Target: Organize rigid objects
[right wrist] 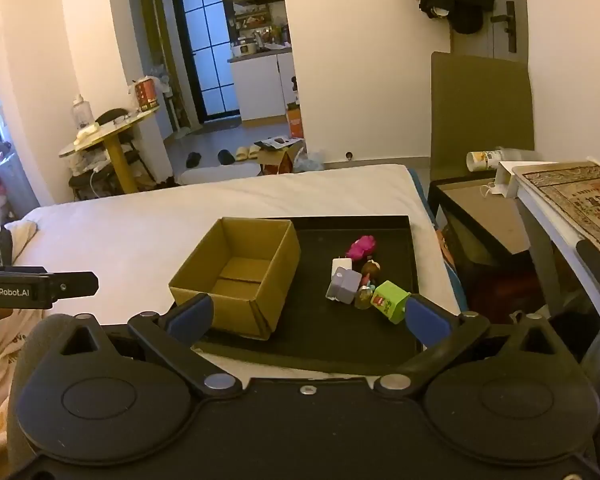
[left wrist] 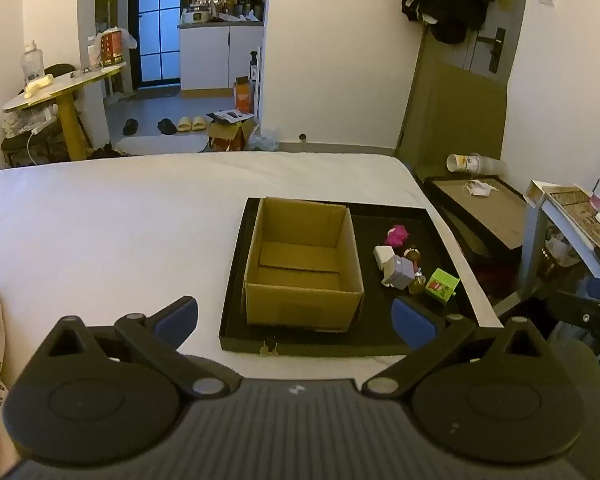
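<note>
Zero items boxed: I am holding both grippers, left gripper (left wrist: pixel 296 320) and right gripper (right wrist: pixel 306 314), spread wide and empty, cardboard box (right wrist: pixel 236 276) ahead sitting bare, toy cluster (right wrist: pixel 362 280) waiting front-right.

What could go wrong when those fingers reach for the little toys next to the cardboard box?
The small items are huddled together: going for the green cube may knock over the grey block or the small bottle touching it. The black tray sits near the edge of the bed, so a push might shift it. The cardboard box looks light and might slide if bumped.
</note>
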A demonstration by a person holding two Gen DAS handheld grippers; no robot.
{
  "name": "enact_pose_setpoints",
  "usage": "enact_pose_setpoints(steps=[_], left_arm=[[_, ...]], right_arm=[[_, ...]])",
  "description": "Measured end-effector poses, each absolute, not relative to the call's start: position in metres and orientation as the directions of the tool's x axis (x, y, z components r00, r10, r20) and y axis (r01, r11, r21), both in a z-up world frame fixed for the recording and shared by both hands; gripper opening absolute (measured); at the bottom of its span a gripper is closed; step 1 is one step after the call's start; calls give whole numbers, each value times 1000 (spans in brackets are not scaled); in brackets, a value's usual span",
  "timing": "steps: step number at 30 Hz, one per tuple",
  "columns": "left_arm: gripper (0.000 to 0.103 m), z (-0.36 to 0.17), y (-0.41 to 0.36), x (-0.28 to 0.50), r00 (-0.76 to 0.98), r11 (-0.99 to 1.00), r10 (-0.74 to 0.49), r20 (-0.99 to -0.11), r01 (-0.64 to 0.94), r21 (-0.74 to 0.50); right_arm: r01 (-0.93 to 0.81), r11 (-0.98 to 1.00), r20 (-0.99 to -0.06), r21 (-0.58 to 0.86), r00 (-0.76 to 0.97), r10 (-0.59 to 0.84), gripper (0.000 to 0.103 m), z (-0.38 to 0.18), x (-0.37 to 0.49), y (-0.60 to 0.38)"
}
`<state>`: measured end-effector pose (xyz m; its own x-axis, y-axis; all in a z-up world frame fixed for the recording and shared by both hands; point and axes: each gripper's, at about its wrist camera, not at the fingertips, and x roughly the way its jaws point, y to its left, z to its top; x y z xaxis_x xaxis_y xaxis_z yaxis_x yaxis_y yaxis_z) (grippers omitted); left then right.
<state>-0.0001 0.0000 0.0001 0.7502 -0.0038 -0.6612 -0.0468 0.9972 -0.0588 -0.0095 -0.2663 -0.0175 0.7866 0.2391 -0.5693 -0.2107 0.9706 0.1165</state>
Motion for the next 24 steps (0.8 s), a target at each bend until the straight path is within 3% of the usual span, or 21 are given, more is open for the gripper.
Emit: enact_pose_setpoints(steps=[11,24], left_arm=[[103,-17,-2,-16,763,997,-6,-646,-45,-63],[103,4,2,-13,749,997,-30,-661,-28,-78]], right_arm=[[-222,969,-580,107,777,242,103,-16,-9,-258],[-213,970,-580,113,778,239,103,-16,-10,-255]])
